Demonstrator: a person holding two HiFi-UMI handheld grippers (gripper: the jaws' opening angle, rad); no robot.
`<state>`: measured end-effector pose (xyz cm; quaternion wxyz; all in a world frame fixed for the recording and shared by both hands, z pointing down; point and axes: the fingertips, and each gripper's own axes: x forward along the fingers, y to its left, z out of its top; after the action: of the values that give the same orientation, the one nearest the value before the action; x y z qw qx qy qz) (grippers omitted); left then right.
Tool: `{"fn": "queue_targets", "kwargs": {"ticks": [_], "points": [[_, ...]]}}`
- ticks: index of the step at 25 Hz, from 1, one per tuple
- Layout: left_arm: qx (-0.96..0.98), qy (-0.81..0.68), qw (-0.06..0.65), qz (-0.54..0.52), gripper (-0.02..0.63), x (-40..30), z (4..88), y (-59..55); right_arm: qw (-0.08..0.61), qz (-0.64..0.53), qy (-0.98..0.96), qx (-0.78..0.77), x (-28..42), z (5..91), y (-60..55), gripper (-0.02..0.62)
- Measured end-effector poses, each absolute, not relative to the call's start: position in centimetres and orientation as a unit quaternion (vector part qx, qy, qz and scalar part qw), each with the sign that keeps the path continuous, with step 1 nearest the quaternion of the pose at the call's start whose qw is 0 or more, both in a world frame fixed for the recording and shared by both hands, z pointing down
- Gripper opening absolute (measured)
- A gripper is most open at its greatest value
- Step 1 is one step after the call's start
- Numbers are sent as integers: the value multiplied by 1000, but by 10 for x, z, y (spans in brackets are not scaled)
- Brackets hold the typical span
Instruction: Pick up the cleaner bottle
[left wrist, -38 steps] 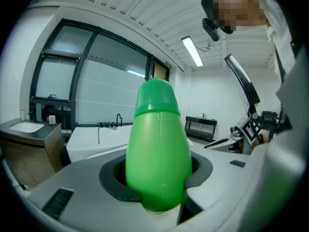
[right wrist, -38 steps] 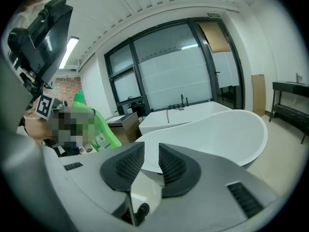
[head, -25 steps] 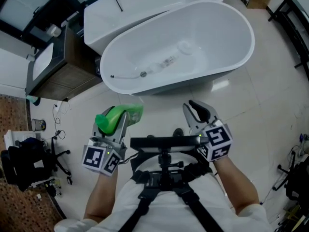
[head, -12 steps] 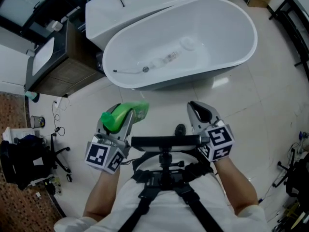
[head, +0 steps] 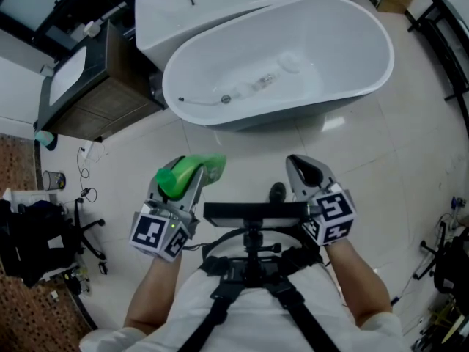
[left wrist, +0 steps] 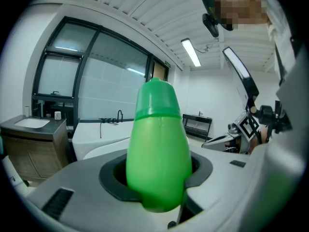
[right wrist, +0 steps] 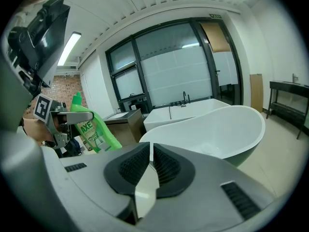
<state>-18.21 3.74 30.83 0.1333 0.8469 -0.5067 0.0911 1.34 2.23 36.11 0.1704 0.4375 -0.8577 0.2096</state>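
Note:
The green cleaner bottle (head: 196,169) is off the floor, held in my left gripper (head: 185,184), whose jaws are shut on its body. In the left gripper view the bottle (left wrist: 158,144) fills the middle, cap up, wedged between the dark pads (left wrist: 112,178). The right gripper view shows the bottle (right wrist: 91,127) at the left with its white label. My right gripper (head: 305,169) hovers to the right of the bottle, over the floor. Its jaws have just been closing and now stand almost together with nothing between them (right wrist: 150,164).
A white oval bathtub (head: 359,86) lies ahead, with a second white tub (head: 220,6) behind it. A wooden vanity (head: 95,101) stands at the left, with a black chair (head: 44,233) below it. A black rack (head: 448,42) is at the right. A small dark round object (head: 277,192) lies on the tiled floor.
The right gripper's jaws have closed from wide apart to nearly together. Both grippers and the bottle have drifted a little back from the bathtub.

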Motion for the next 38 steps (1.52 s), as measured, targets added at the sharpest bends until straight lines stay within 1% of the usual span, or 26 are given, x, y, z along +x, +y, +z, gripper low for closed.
{"fn": "queue_targets", "kwargs": {"ticks": [4, 11, 17, 24, 30, 38], "points": [[854, -494, 133, 94, 176, -190, 312, 46, 174, 207, -854, 445, 2, 361, 36, 31], [865, -474, 137, 95, 176, -200, 320, 63, 189, 209, -843, 459, -16, 370, 61, 9], [871, -464, 135, 91, 176, -210, 321, 71, 186, 205, -837, 473, -25, 366, 72, 9], [868, -467, 140, 93, 176, -203, 322, 73, 181, 207, -828, 488, -3, 355, 68, 9], [856, -488, 144, 90, 176, -194, 323, 76, 188, 191, -840, 472, 13, 353, 65, 9], [848, -500, 150, 87, 176, -162, 319, 81, 185, 207, -844, 459, 48, 354, 67, 9]]}}
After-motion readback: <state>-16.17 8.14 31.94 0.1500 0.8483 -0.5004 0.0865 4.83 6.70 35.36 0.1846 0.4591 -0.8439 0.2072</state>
